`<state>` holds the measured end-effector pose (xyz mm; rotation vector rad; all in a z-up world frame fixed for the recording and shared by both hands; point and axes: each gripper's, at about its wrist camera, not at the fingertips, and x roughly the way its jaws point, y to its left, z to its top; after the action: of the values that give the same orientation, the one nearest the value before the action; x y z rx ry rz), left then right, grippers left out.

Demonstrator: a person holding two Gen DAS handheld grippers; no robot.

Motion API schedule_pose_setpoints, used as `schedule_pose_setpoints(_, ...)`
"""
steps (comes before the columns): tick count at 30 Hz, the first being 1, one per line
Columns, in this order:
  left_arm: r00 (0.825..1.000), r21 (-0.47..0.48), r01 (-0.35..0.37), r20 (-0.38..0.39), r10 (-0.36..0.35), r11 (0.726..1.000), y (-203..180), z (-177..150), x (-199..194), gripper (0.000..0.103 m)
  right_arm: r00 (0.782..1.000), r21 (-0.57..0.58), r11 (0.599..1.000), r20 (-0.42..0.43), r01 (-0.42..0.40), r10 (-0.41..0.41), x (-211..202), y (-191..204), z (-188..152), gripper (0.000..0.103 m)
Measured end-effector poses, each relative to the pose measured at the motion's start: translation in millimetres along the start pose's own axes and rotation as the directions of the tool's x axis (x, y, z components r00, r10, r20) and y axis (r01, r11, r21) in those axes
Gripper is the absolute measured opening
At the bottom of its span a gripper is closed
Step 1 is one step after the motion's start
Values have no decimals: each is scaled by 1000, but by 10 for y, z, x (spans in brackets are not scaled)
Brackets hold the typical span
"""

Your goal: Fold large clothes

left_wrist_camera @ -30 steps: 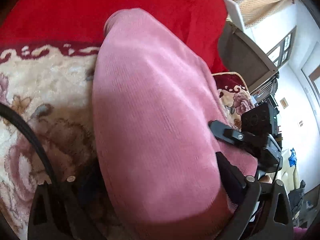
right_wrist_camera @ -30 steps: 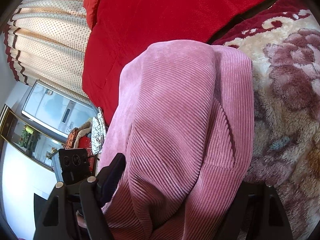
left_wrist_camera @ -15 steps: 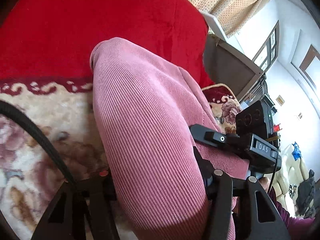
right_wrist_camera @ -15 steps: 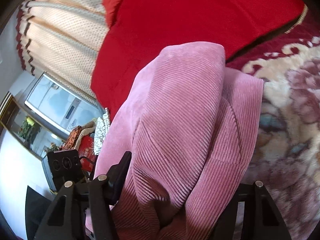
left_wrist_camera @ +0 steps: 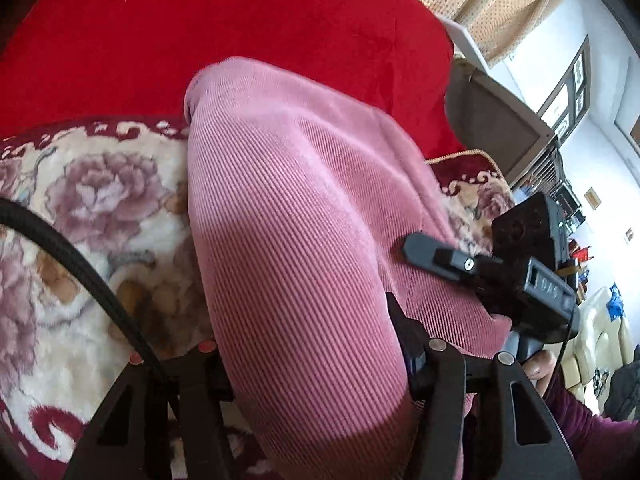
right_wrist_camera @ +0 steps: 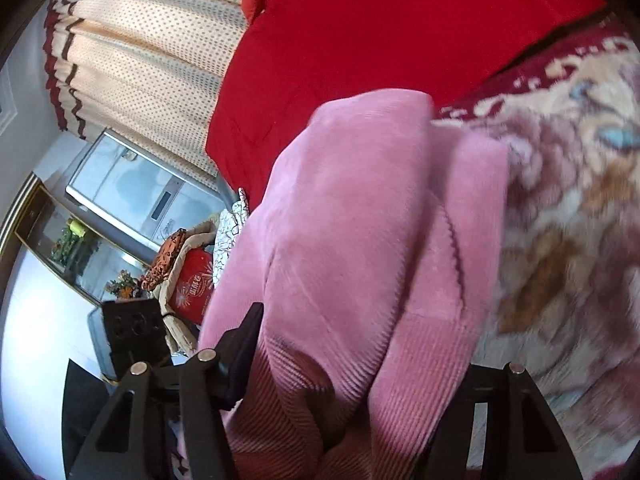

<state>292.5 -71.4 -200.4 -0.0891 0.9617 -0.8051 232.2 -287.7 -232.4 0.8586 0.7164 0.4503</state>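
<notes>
**Both tongs clamped on the pink garment, fold under way**

Left gripper (left_wrist_camera: 316,364) first: a second ago its jaws stood wide around the pink corduroy garment (left_wrist_camera: 288,216); now they are drawn in about halfway, with a thick bunch of that cloth pressed between them. My right gripper (right_wrist_camera: 348,392) has narrowed the same way and pinches its own gathered edge. From the left camera I see its finger (left_wrist_camera: 432,254) lying on the cloth's far side.

I judge the grasp done and the carry begun. The garment hangs off both grips, draped toward the red cover (left_wrist_camera: 224,28), above the floral blanket (left_wrist_camera: 92,208).

Against the earlier frame, more curtain (right_wrist_camera: 140,60) and room show and the blanket has slid, so I read both hands as lifting and travelling.
</notes>
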Motion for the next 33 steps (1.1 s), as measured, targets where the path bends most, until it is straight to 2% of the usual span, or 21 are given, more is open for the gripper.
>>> schedule_pose_setpoints(3,1000,18,-9,-2,9,1000,22,-23,22,60,1000,4,1000,9,4,-4,20,-13,-46,62)
schedule_pose_setpoints(8,998,-4,-56,-35,56,998,87,-31,186,76,999,21,999,-5,46,-46,130,-125,-37,61)
schedule_pose_setpoints(11,997,-10,-65,-37,65,998,83,-48,193,79,998,14,998,-16,65,-64,137,-106,-11,61)
schedule_pose_setpoints(16,994,-3,-97,-41,97,995,69,-52,139,81,988,-2,989,-43,146,-146,-4,10,67,69)
schedule_pose_setpoints(20,993,-16,-106,-57,105,994,87,-53,105,81,979,-33,978,16,206,-205,-286,132,190,70)
schedule_pose_setpoints(23,991,-9,-120,-58,119,993,50,-65,93,81,961,-82,959,84,270,-263,-469,269,320,70)
schedule_pose_setpoints(26,990,-1,-132,-54,132,991,25,-74,86,81,957,-147,950,131,276,-257,-492,482,492,70)
schedule_pose_setpoints(28,990,0,-134,-53,134,991,24,-77,83,81,963,-186,948,125,258,-238,-428,569,597,70)
schedule_pose_setpoints(31,989,1,-136,-53,135,991,23,-76,78,81,968,-216,944,74,250,-239,-166,615,748,63)
schedule_pose_setpoints(33,989,9,-141,-50,141,990,5,-89,69,82,965,-193,946,19,260,-261,64,543,810,44)
